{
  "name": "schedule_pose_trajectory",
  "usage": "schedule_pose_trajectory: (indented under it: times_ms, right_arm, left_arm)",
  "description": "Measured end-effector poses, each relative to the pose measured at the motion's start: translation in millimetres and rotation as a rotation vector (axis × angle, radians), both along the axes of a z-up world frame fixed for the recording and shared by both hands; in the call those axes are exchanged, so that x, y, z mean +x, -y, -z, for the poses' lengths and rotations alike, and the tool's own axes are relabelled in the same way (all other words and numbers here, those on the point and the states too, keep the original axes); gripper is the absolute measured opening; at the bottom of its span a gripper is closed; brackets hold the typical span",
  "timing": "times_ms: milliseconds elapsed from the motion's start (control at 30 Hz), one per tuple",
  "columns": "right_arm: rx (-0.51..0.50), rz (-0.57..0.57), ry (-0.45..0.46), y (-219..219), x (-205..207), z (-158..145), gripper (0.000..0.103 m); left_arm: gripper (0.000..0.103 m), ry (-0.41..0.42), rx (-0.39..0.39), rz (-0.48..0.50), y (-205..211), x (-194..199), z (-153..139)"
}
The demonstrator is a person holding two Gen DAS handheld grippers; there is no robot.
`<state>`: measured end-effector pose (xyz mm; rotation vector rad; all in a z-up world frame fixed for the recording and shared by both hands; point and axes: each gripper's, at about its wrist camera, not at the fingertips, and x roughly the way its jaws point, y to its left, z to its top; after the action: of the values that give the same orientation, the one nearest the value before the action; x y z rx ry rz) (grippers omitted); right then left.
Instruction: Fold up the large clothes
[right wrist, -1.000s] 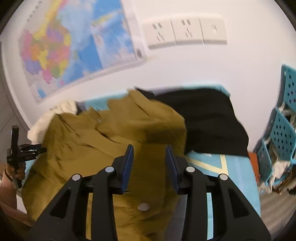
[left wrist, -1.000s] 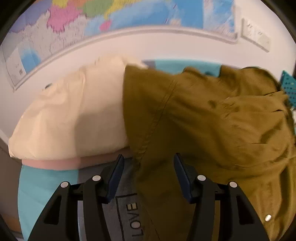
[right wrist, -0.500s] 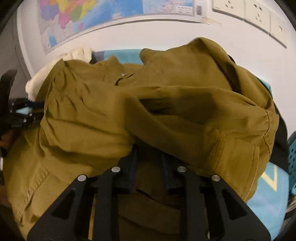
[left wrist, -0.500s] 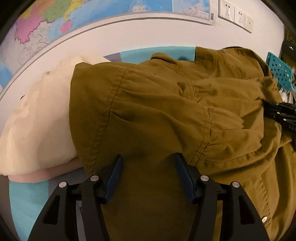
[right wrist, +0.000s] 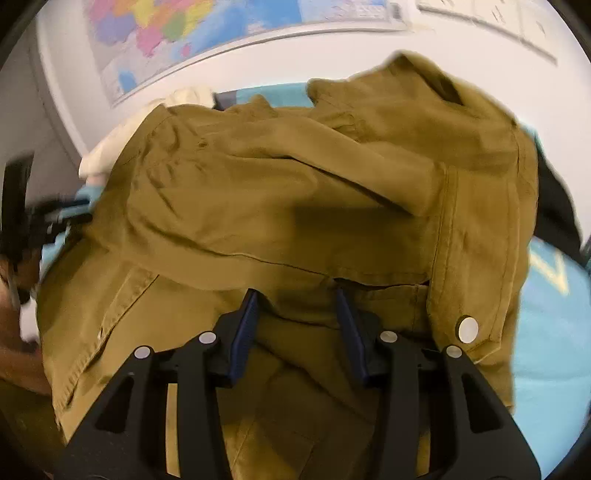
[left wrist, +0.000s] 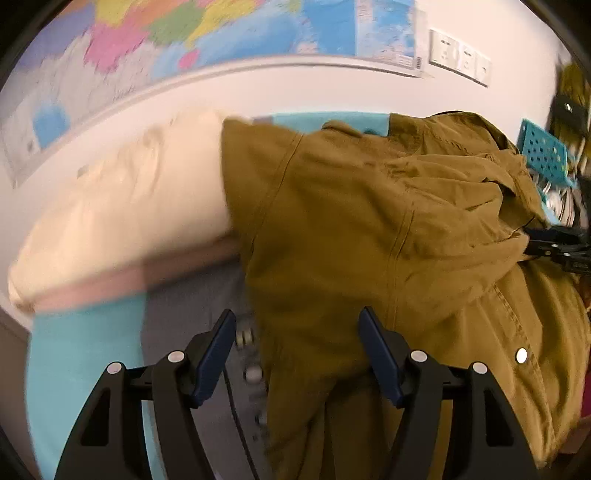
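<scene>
- My left claw (left wrist: 297, 354) has its jaws apart and opening wider; the near left edge of the olive-brown jacket (left wrist: 369, 229) lies between them, but the pads are not pressing on it.
- My right claw (right wrist: 297, 325) is also opening, with jacket cloth bunched between the jaws and nothing clamped that I can see.
- The jacket lies heaped across the turquoise desk (left wrist: 74, 369), with one sleeve (right wrist: 369, 177) thrown over the body and its cuff (right wrist: 476, 295) with a snap button (right wrist: 467, 328) hanging near my right claw.
- I judge this the release after a fold: both claws should let go cleanly and draw back without dragging cloth, or the folded sleeve will slide off again.
- Next I would pinch low on a hem, both layers together, and keep the two claws level with each other so the fold line stays straight. The cloth looks stiff and thick, so it will hold a crease but bulge at the seams.
- Things around: a cream garment (left wrist: 129, 210) lies just beside the jacket on its left and partly under it, a grey garment (left wrist: 192, 325) with printed lettering sits under the near edge, and a black garment (right wrist: 554, 206) lies on the far right.
- Those neighbours crowd the fold; I could catch the grey cloth with my left claw by mistake.
- A wall map (left wrist: 221, 33) and sockets (left wrist: 460, 61) hang behind, and a turquoise perforated crate (left wrist: 545, 155) stands at the right.
</scene>
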<state>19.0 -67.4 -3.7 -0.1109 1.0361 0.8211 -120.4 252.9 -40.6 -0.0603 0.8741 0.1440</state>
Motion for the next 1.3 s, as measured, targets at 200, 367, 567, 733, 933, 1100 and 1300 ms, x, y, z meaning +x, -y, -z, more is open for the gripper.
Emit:
schedule_pose_trajectory:
  times_ms: [200, 367, 567, 733, 933, 1100, 1300]
  right_arm:
    - [0.126, 0.008, 0.007, 22.5, -23.9, -36.4, 0.057]
    - [0.293, 0.028, -0.043, 76.1, -70.9, -58.4, 0.065]
    - [0.425, 0.156, -0.154, 152.7, -125.9, -44.3, 0.074]
    - [0.46, 0.241, -0.212, 198.3, -158.8, -22.9, 0.083]
    - [0.462, 0.325, -0.303, 219.9, -169.1, 23.9, 0.089]
    - [0.567, 0.296, -0.383, 205.8, -168.7, 63.6, 0.091]
    - [0.66, 0.131, -0.409, 171.1, -175.7, 64.3, 0.036]
  left_arm:
    - [0.074, 0.037, -0.089, -0.039, -21.7, -49.7, -1.6]
    - [0.077, 0.044, -0.122, -0.027, -29.3, -92.3, 2.6]
    - [0.079, -0.006, -0.263, -0.003, -32.6, -128.8, 26.1]
    - [0.084, 0.017, -0.32, 0.068, -22.7, -154.7, 26.4]
    - [0.085, -0.009, -0.421, 0.192, -1.5, -162.3, 28.0]
    - [0.083, -0.006, -0.466, 0.209, 7.5, -159.7, 29.6]
    - [0.021, -0.034, -0.457, 0.11, -0.5, -157.0, 30.9]
